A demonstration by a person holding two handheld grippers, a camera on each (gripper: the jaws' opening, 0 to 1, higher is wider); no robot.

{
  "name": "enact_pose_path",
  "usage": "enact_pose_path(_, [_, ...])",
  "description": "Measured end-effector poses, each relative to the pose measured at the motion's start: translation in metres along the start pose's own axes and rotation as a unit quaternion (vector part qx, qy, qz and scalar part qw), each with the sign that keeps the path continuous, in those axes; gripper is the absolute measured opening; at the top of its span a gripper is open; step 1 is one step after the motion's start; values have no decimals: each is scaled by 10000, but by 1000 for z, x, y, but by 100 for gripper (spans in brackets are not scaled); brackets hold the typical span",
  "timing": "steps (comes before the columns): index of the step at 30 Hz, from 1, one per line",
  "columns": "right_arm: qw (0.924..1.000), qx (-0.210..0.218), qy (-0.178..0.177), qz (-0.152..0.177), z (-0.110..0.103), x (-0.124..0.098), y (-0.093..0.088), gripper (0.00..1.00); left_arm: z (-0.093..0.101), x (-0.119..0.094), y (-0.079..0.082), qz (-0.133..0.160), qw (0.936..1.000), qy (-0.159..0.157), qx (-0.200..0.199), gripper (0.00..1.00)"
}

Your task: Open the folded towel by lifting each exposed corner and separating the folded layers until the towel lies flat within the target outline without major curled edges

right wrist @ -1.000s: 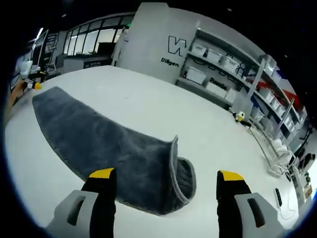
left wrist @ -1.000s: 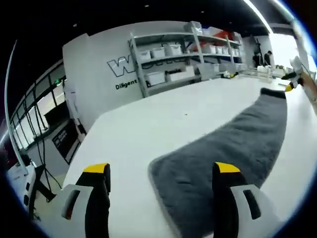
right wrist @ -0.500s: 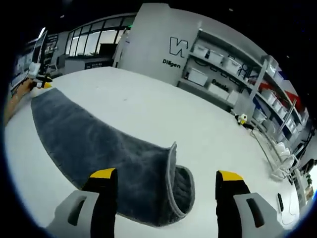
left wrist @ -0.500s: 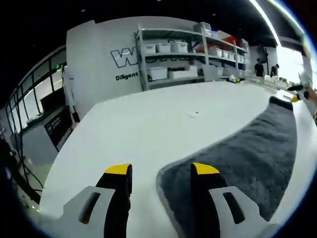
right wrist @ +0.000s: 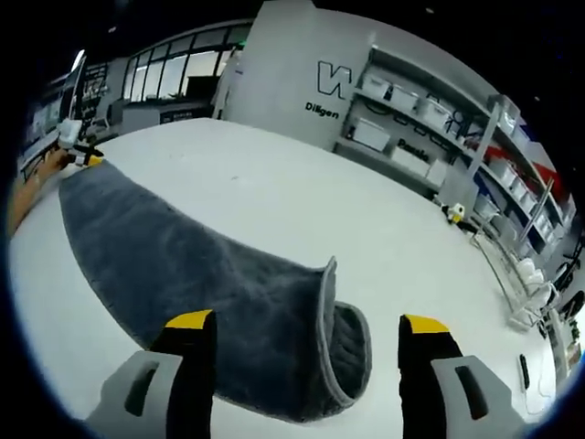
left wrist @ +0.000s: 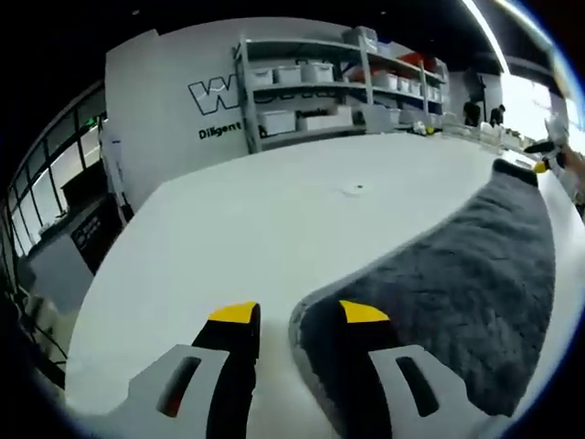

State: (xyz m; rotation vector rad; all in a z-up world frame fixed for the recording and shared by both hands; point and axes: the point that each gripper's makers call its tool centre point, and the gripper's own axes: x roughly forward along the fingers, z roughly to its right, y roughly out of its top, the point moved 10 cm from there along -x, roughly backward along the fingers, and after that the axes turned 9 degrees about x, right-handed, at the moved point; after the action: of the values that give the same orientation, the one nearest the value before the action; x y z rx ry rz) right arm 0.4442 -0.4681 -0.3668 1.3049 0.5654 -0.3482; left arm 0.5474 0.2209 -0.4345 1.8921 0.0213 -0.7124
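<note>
A: Left gripper view: what had been altered at the near end of the grey towel?

B: The left claw had been narrowed from a wide spread a second before to a small gap, and it was brought down at the towel's near corner. The hem was seen between the two yellow tips; whether it was already pinched could not be told. A corner lift was judged to be in preparation.

A: And in the right gripper view?

B: The right claw was held wide open with nothing in it, over the other end, where the edge was seen curled up into a standing loop. The towel was stretched long across the white surface, so that curl was judged the main work left.

A: Was anything found in the way?

B: Nothing near. Shelving with bins was noted well apart at the wall, and a wire rack at the surface's far side. No target outline could be made out.
</note>
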Motion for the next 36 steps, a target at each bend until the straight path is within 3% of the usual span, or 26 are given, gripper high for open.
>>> enact_pose_path(4, [10000,8,-29,-5,1,1,1,82,4,3,-2,99,9996,-250,64,16])
enact_pose_path(7, [10000,33,-43,-1,2,2,1,80,5,3,-1,91,9997,-198,121,14])
enact_pose_path(11, [9998,92,-74,134,5,4,6,75,5,2,-1,71,9993,-73,348,3])
enact_pose_path(16, [9999,111,-54,106,5,14,12,72,5,2,-3,59,9995,-124,281,5])
enact_pose_path(19, [9999,123,-43,112,5,22,18,70,3,0,-4,9,9997,-5,252,13])
enact_pose_path(23, [9996,-112,-272,32,4,39,24,57,-1,-2,-7,23,9998,114,135,22])
enact_pose_path(29, [9987,-181,-466,100,5,69,28,35,-3,-2,-7,20,9999,101,75,23])
enact_pose_path(32, [9989,-69,-451,86,5,83,27,32,-3,-2,-7,18,9998,143,101,24])
enact_pose_path(36, [9962,-195,-795,-308,14,101,26,26,-4,-1,-9,54,9999,83,61,24])
